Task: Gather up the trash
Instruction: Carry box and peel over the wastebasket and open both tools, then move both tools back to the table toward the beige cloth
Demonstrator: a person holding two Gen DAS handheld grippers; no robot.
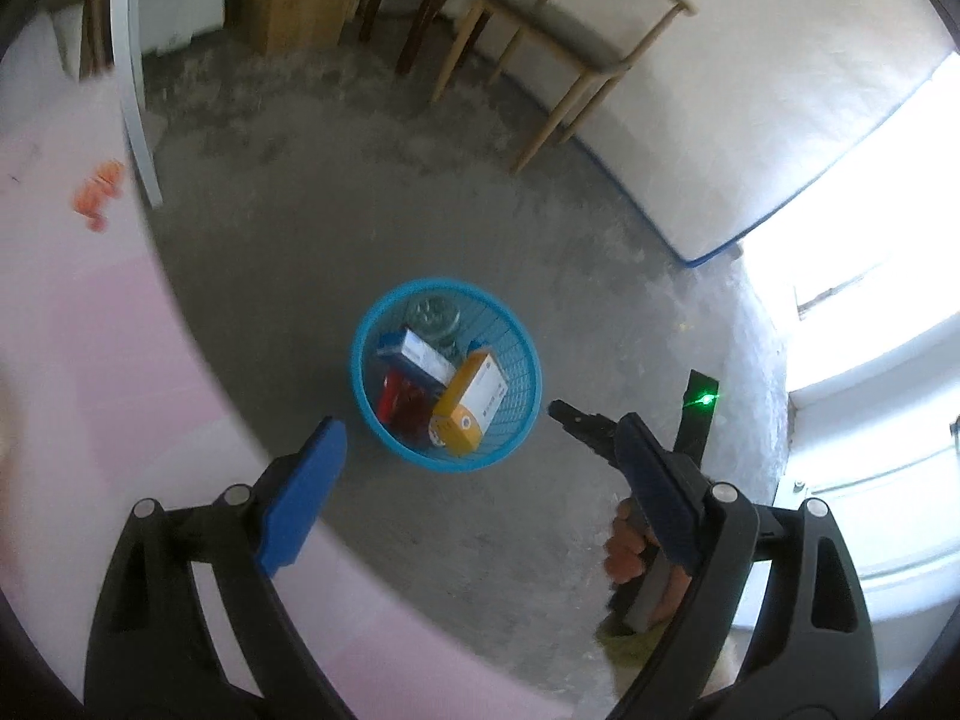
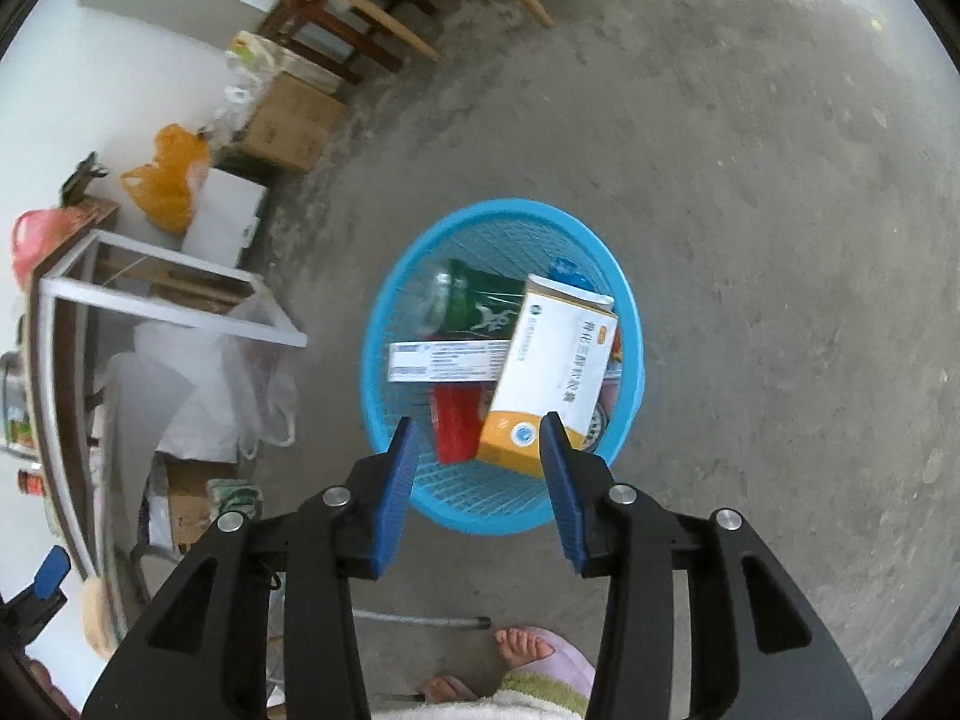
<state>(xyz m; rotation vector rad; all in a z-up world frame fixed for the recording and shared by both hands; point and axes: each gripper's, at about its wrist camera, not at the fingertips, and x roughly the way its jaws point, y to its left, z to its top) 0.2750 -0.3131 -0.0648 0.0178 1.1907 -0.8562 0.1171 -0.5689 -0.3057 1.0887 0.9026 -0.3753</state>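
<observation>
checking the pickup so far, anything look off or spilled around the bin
Nothing has spilled: the floor around the blue bin is bare. Inside, the orange-and-white box stands tilted on the other trash, leaning on the flat white box, not lying flat. Orange scraps lie on the pink surface.

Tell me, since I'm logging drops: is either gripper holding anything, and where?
Nothing is held. The left gripper and right gripper are open and empty above the blue basket.

basket (image 2: pixel 384 324): bright blue mesh | box (image 2: pixel 549 372) at its 5 o'clock: white, orange end (blue round emblem) | gripper pads (image 2: pixel 396 498): blue | floor (image 2: pixel 750 240): mottled grey
</observation>
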